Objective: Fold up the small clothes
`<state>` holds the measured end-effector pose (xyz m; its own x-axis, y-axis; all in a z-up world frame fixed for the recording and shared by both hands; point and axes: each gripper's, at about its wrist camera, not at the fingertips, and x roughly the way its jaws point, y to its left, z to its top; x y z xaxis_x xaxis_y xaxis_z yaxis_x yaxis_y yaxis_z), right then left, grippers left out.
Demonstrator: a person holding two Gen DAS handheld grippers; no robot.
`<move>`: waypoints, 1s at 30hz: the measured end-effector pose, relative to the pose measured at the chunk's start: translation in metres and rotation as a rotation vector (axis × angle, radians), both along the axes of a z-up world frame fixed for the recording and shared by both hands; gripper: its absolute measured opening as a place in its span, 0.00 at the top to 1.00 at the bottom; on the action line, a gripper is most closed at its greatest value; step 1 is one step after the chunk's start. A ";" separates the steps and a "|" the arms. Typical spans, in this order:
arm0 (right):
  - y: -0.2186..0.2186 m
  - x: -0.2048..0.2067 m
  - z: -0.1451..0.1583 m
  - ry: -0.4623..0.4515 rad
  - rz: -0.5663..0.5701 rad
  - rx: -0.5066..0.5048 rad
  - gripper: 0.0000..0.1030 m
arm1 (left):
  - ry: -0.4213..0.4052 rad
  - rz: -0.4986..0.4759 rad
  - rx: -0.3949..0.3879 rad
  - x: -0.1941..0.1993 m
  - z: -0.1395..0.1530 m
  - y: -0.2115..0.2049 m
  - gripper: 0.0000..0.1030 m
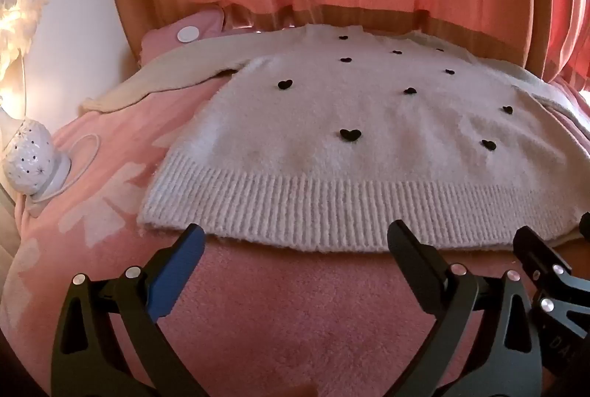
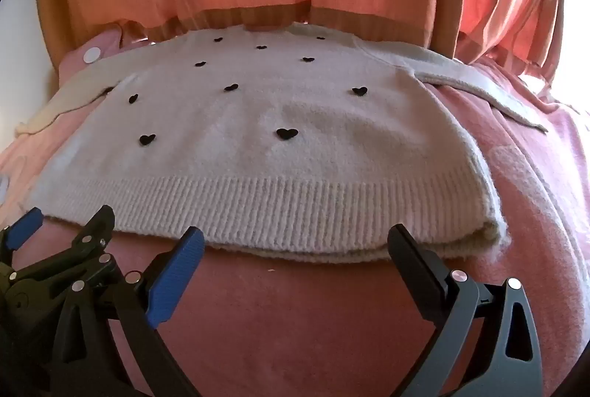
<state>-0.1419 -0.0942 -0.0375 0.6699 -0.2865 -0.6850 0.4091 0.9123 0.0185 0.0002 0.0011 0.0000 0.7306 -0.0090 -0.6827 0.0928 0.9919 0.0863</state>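
— What's lying on the pink fleece blanket [image 1: 280, 304]?
— One fuzzy white sweater [image 1: 332, 124], spread flat, ribbed hem nearest us, small black hearts [image 1: 349, 135] dotting it.
— And the grippers?
— The left gripper [image 1: 295, 242] and right gripper [image 2: 295, 242] are both gaping wide, hovering at the hem, holding nothing.

Left claw [image 1: 295, 238]: black triangular-cutout arms, silver round rivets, one ribbed blue pad, one black pad. Right claw [image 2: 295, 242]: same build, blue pad, black pad, silver rivets.
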 end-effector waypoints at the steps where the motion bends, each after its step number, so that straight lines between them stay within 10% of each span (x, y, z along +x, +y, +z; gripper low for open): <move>1: 0.000 0.000 0.001 0.000 0.000 0.000 0.05 | 0.000 0.001 0.001 0.000 0.000 0.001 0.06; 30: -0.001 0.001 -0.006 0.031 -0.006 0.005 0.05 | 0.025 -0.010 0.028 0.003 -0.007 0.004 0.06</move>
